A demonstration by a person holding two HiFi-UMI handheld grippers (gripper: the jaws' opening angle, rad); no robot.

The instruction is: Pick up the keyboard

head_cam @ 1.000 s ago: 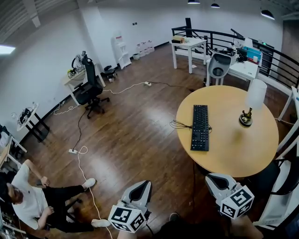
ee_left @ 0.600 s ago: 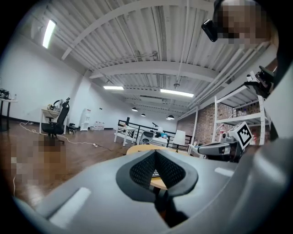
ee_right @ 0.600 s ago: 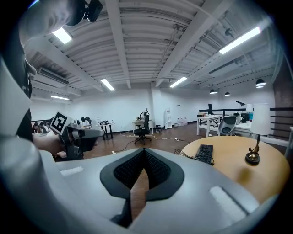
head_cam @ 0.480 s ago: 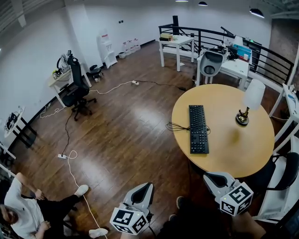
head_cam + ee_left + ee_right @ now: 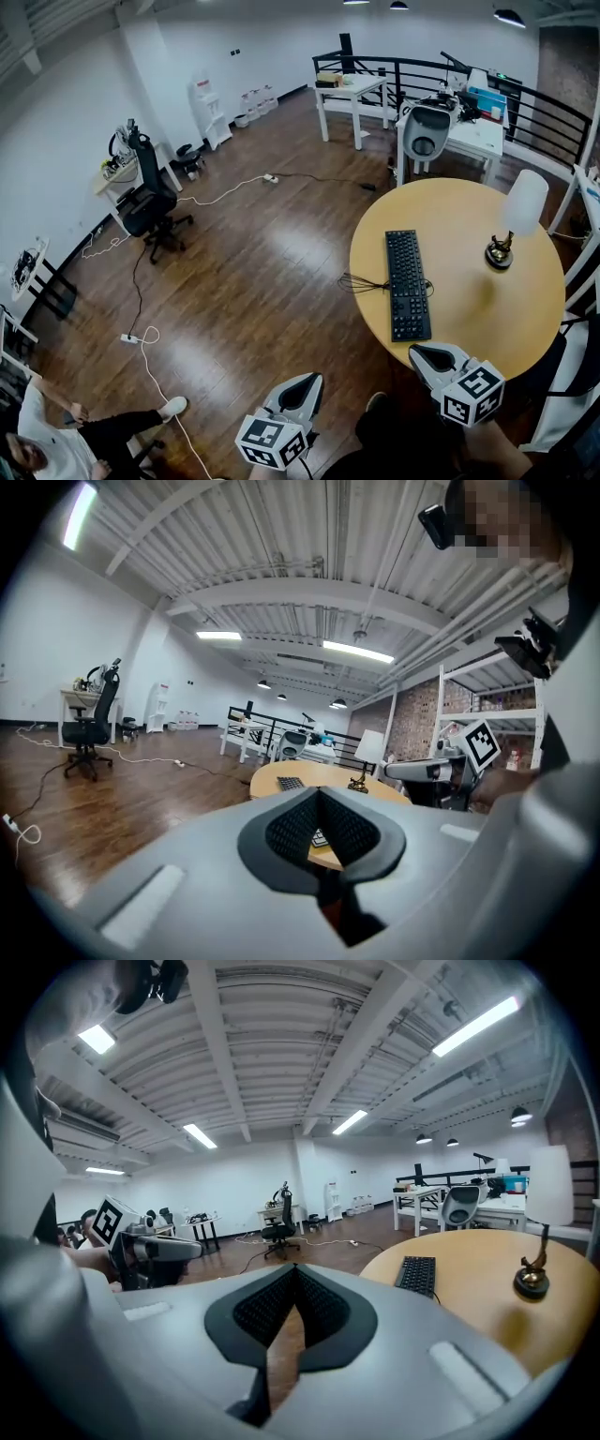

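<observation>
A black keyboard (image 5: 408, 283) lies lengthwise on the round wooden table (image 5: 525, 319), its cable bunched at its left side. It also shows small in the left gripper view, keyboard (image 5: 291, 783), and in the right gripper view, keyboard (image 5: 417, 1275). My left gripper (image 5: 307, 384) hangs over the floor, well short of the table, jaws shut and empty. My right gripper (image 5: 429, 356) sits at the table's near edge, just below the keyboard's near end, also shut with nothing in it. Each gripper's own view shows its pads closed together, left gripper (image 5: 319, 799) and right gripper (image 5: 295, 1271).
A table lamp with a white shade (image 5: 511, 225) stands right of the keyboard. A grey office chair (image 5: 427, 131) and white desks (image 5: 361, 89) stand beyond the table by a black railing. A black chair (image 5: 145, 202), floor cables (image 5: 150, 337) and a seated person (image 5: 56, 445) are at left.
Both grippers have moved toward the table; the right one now reaches its near edge. The view has shifted, so the table and keyboard sit closer and lower in the picture.
</observation>
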